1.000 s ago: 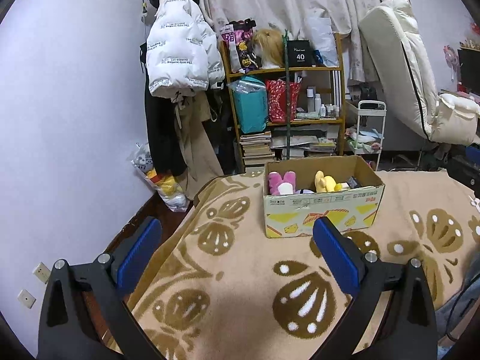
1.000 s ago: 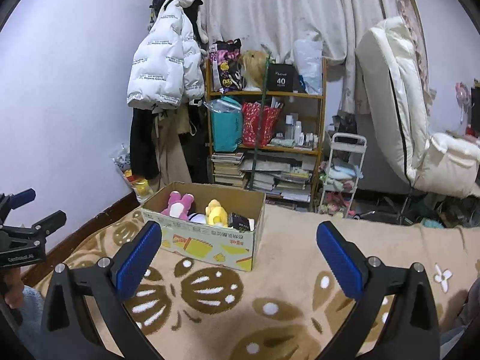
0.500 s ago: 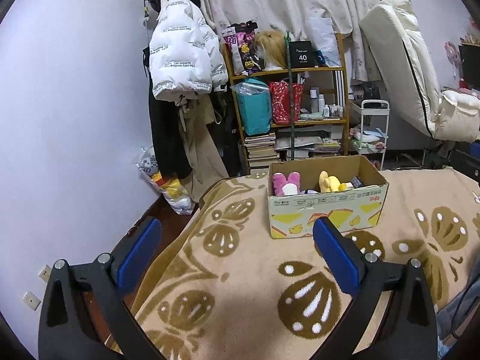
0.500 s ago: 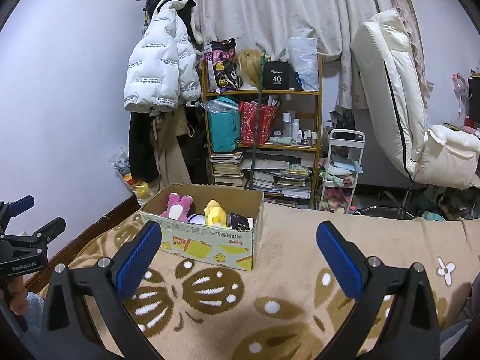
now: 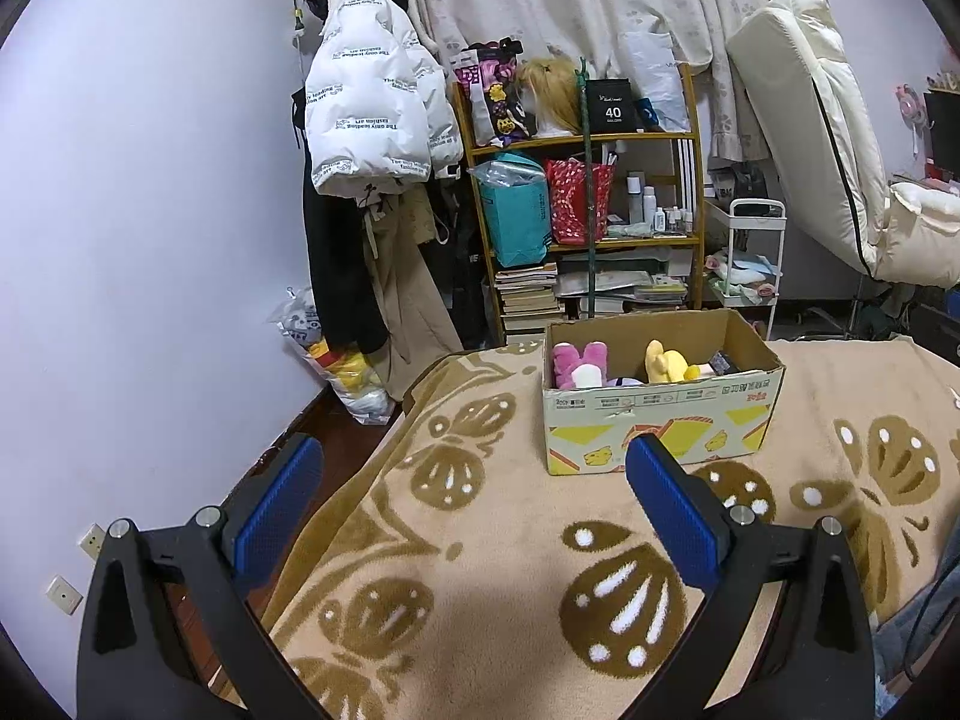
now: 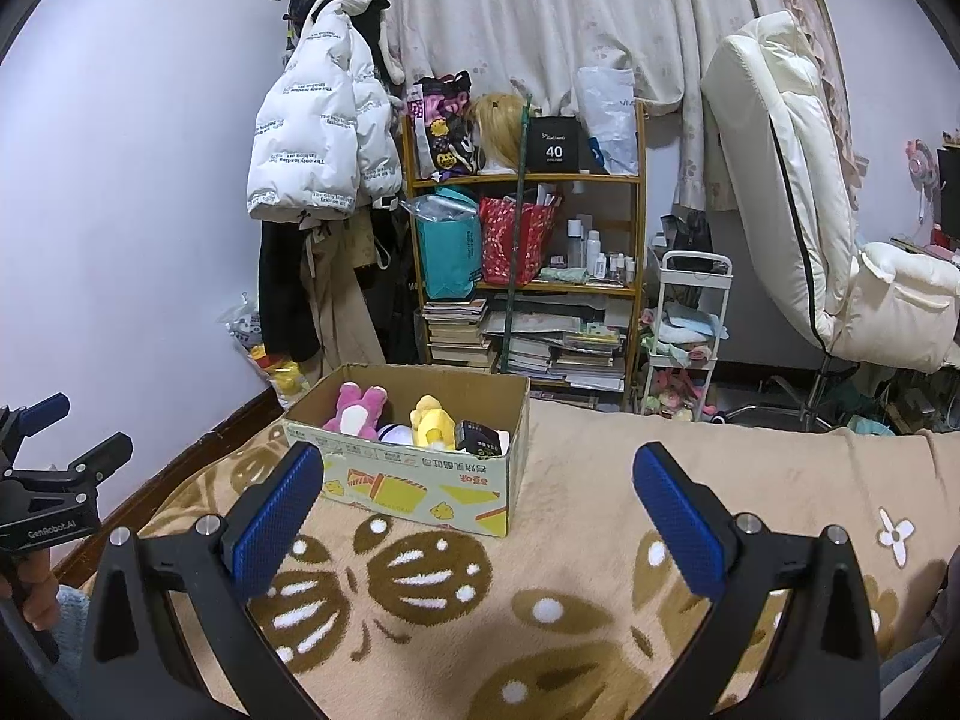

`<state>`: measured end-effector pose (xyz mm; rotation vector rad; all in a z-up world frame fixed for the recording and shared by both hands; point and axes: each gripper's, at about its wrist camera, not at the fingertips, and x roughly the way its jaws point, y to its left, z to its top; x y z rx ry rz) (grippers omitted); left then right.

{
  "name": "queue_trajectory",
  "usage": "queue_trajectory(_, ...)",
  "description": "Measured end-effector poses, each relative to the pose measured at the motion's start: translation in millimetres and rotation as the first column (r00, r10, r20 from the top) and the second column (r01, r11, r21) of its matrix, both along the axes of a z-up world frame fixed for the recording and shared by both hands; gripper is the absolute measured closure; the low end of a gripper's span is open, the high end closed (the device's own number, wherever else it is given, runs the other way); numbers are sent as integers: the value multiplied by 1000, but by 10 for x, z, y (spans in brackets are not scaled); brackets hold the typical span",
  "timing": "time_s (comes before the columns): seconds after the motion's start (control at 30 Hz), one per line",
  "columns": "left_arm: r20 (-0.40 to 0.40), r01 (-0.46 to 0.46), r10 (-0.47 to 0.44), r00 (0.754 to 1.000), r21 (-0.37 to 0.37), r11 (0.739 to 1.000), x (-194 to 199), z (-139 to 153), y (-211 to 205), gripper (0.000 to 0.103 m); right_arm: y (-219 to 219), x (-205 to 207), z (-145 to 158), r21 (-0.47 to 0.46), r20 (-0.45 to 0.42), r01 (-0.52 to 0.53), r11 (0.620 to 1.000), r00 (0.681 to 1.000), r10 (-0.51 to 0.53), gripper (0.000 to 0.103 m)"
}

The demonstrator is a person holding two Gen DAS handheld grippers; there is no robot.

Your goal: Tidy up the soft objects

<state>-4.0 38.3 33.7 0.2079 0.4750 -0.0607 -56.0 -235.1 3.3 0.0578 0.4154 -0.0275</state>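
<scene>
Both the left gripper (image 5: 474,498) and right gripper (image 6: 477,510) are hanging released and empty, having risen slightly. The printed cardboard box (image 6: 414,480) of plush toys (image 6: 360,411) is lying ahead; judged, no grasp is beginning.

White puffer jacket (image 5: 372,114) hangs beside a cluttered wooden shelf (image 6: 522,180); a cream recliner (image 6: 798,192) stands right

My left claw (image 5: 474,504) hangs spread wide and empty over the patterned blanket (image 5: 480,588). Ahead and slightly right of it sits the cardboard box (image 5: 660,414), holding a pink plush (image 5: 576,360) and a yellow plush (image 5: 663,363). Beyond stands a cluttered shelf (image 5: 588,228).
</scene>
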Motion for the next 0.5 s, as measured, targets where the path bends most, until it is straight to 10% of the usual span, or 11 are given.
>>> queue_trajectory(0.5,1,2,-2,1000,0,1000,7,-2,-3,3,6,-20,-8,3,-7,0,1000,1000,0,0)
